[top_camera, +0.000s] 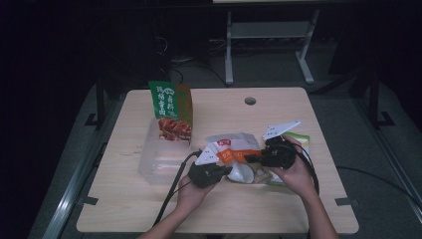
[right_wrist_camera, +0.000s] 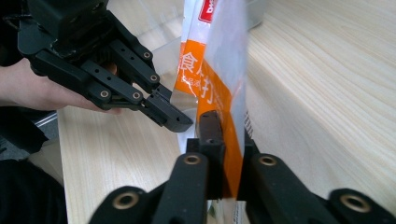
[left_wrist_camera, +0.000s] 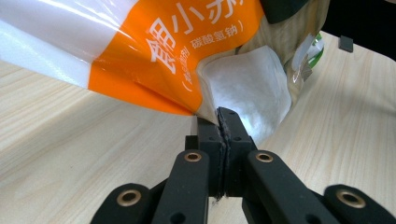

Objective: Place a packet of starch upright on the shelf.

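Both hand-held grippers clamp one orange-and-white pouch (left_wrist_camera: 154, 60) printed "碳酸氢钠". The left hand-held gripper (left_wrist_camera: 227, 122) pinches its corner; the right hand-held gripper (right_wrist_camera: 224, 135), at three o'clock on the worktop (top_camera: 298, 209), grips its edge.

Two claws (top_camera: 230, 171) (top_camera: 251, 158), three packets (top_camera: 234, 149) (top_camera: 171, 110) (top_camera: 302, 142), one clear box (top_camera: 159, 162).

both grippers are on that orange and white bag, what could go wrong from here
1. The left gripper pinches only a thin corner of the orange and white plastic bag; it may slip free.
2. The right gripper clamps the same bag from the other side; pulling apart could tear it and spill its contents.
3. The clear plastic box sits close by and could get knocked.
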`<action>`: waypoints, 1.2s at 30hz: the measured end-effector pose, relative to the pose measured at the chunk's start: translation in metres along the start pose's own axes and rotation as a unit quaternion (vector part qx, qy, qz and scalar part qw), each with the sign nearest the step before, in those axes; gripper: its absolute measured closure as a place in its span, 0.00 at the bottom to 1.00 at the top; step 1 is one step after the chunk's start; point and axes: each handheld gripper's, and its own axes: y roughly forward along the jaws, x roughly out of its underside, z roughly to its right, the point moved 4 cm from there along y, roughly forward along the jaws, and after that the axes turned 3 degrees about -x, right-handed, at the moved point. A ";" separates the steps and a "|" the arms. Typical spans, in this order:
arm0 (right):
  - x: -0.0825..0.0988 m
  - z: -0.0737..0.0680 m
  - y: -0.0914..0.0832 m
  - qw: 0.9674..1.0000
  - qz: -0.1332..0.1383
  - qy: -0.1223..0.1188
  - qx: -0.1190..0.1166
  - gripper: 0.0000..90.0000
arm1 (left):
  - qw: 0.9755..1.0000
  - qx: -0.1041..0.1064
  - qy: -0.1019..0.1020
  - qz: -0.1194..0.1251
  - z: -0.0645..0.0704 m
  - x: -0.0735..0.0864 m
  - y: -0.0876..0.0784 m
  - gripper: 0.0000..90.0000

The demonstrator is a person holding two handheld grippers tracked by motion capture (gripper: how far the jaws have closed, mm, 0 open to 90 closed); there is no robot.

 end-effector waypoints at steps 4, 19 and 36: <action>0.001 0.001 -0.002 1.000 0.008 0.008 -0.007 1.00 | 1.000 -0.006 -0.003 -0.008 0.000 0.003 -0.003 0.89; -0.002 -0.001 -0.012 0.999 0.035 0.008 -0.003 1.00 | 1.000 0.009 0.009 -0.017 0.011 0.021 -0.029 0.59; -0.015 -0.005 -0.014 0.999 0.042 0.001 0.006 1.00 | 0.998 0.018 0.049 -0.032 0.020 0.035 -0.058 0.41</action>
